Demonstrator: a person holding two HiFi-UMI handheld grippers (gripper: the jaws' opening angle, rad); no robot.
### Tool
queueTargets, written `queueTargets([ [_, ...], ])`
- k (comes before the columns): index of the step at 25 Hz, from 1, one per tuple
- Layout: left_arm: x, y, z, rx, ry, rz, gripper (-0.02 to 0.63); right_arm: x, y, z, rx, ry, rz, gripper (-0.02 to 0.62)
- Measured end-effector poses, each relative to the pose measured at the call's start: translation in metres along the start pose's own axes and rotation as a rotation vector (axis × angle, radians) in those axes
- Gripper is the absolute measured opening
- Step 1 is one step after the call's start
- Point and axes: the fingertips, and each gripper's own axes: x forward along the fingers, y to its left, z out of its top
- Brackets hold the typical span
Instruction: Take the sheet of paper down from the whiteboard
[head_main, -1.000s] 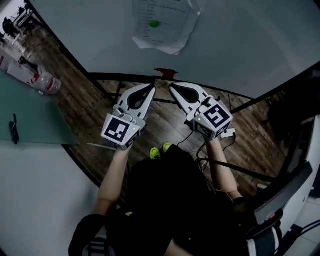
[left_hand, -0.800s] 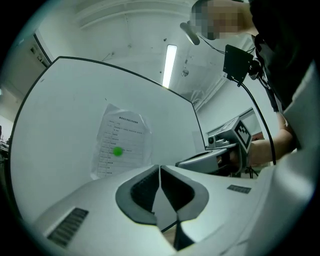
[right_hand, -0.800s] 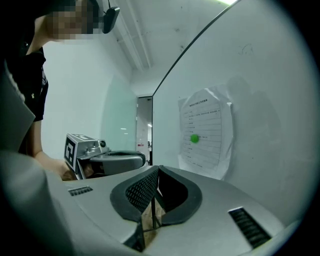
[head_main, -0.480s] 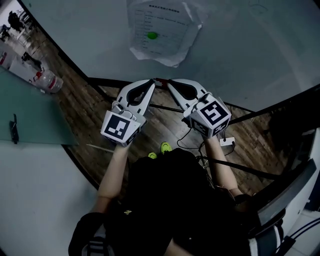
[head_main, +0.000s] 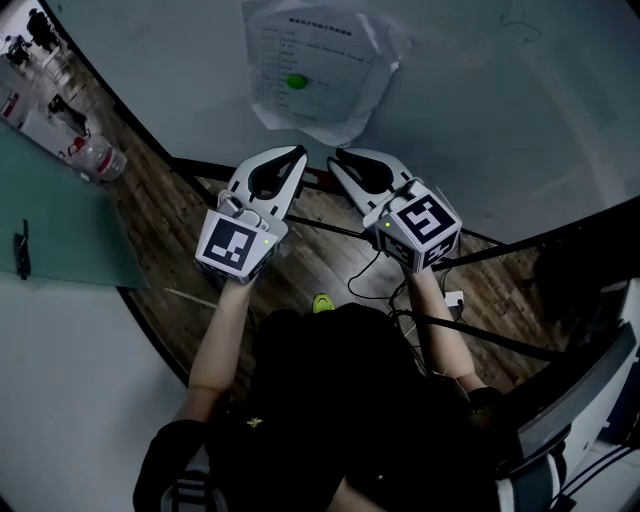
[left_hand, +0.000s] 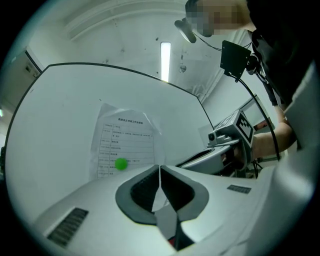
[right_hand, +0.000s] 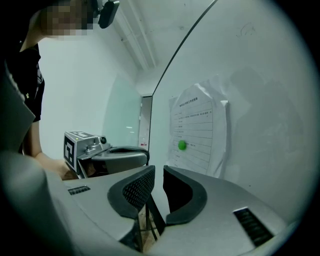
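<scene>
A crumpled printed sheet of paper (head_main: 315, 70) hangs on the whiteboard (head_main: 500, 90), pinned by a round green magnet (head_main: 296, 82). Both grippers point level at the board, side by side just below the sheet's lower edge. My left gripper (head_main: 300, 153) is shut with nothing in it; in its own view the paper (left_hand: 125, 145) and magnet (left_hand: 120, 164) lie ahead and to the left of its tips (left_hand: 159, 167). My right gripper (head_main: 335, 157) is opening: a narrow empty gap shows between its pads (right_hand: 159, 172), with the paper (right_hand: 200, 127) ahead and to the right.
The whiteboard's dark lower rail (head_main: 480, 240) runs under the grippers. A plastic bottle (head_main: 95, 158) lies on the wooden floor at left beside a teal glass panel (head_main: 60, 220). Cables (head_main: 400, 290) trail on the floor near the person's feet.
Both grippers have moved up and forward toward the sheet's lower edge. The right gripper's jaws, shut before, now stand slightly apart.
</scene>
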Motion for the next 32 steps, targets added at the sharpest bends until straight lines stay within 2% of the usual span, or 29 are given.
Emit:
queueTargets([
  [11, 0.018, 0.014, 0.004, 0.069, -0.003, 0.045, 0.041, 0.007, -0.019, -0.001, 0.005, 0.01, 0.001, 0.091],
  [24, 0.038, 0.048, 0.001, 0.121, 0.003, 0.051, 0.068, 0.022, -0.044, 0.001, 0.004, 0.009, -0.061, 0.115],
  [32, 0.052, 0.062, 0.004, 0.166, 0.017, 0.086, 0.145, 0.024, -0.052, 0.004, -0.007, 0.014, -0.08, 0.129],
])
